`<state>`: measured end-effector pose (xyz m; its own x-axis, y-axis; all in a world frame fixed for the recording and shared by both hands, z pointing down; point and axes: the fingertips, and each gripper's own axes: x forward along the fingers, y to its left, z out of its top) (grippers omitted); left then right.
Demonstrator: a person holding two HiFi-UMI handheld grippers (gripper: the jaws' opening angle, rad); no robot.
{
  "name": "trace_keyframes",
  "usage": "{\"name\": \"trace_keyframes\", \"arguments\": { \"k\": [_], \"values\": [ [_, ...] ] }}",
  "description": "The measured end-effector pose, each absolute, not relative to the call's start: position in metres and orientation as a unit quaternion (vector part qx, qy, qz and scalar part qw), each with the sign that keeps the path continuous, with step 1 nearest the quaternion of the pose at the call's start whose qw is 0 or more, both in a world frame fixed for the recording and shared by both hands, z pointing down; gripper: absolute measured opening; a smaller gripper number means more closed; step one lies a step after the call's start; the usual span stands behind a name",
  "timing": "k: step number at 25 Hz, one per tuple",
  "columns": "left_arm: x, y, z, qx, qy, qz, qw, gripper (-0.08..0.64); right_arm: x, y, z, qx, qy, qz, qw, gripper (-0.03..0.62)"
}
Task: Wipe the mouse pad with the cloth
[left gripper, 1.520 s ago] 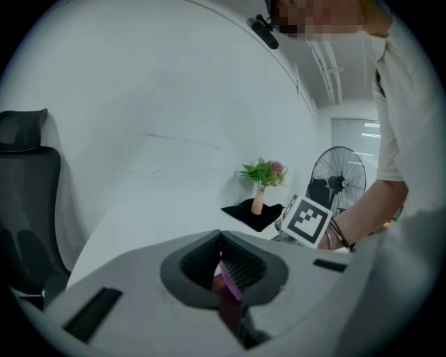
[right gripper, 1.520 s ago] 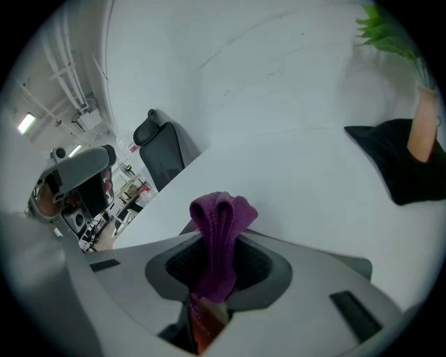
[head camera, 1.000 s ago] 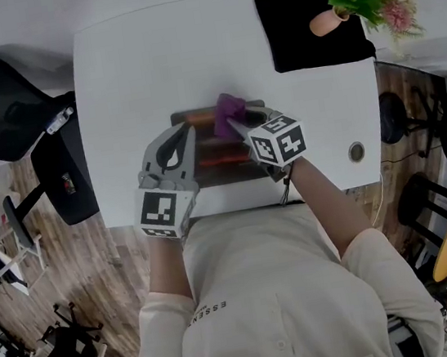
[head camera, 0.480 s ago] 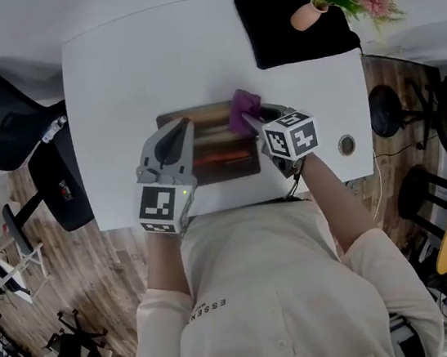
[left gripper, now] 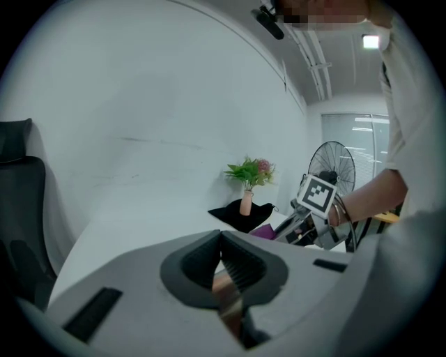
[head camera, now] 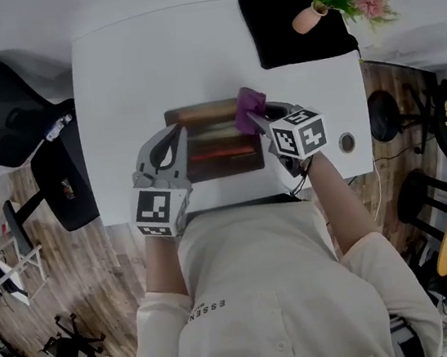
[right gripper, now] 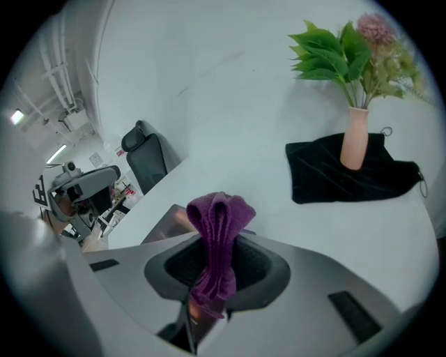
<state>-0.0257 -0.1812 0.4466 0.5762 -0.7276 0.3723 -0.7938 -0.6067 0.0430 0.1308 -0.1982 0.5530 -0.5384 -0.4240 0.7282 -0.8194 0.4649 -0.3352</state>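
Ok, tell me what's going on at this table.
A person works at the white table with a gripper in each hand. The right gripper has its jaws shut on a purple cloth, held at the right end of the mouse pad. The left gripper, jaws together and empty, sits at the pad's left edge.

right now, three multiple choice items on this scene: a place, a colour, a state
1. Where does the vase stand? A on the floor; B on the black cloth; C on a chair.
2. What colour is the cloth in the right tool? A yellow; B white; C purple.
3. How is the right tool? A shut on the cloth; B open and empty; C lying on the floor.
Answers: 1 B, its base sits on that fabric. 2 C, purple in the right gripper view. 3 A, its jaws pinch the folded cloth.
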Motion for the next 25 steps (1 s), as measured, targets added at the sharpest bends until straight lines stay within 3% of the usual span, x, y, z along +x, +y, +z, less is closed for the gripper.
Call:
{"name": "trace_keyframes", "arguments": {
  "k": [15,25],
  "values": [
    [-0.135,-0.148,0.439,0.877,-0.441,0.159,0.105,0.002,-0.04,-0.133,0.559,0.277,-0.84,0.325,0.335,0.103],
    [-0.166,-0.14,0.449,0.874,-0.445,0.16,0.113,0.002,-0.071,-0.134,0.578,0.286,-0.83,0.335,0.341,0.103]
  ]
}}
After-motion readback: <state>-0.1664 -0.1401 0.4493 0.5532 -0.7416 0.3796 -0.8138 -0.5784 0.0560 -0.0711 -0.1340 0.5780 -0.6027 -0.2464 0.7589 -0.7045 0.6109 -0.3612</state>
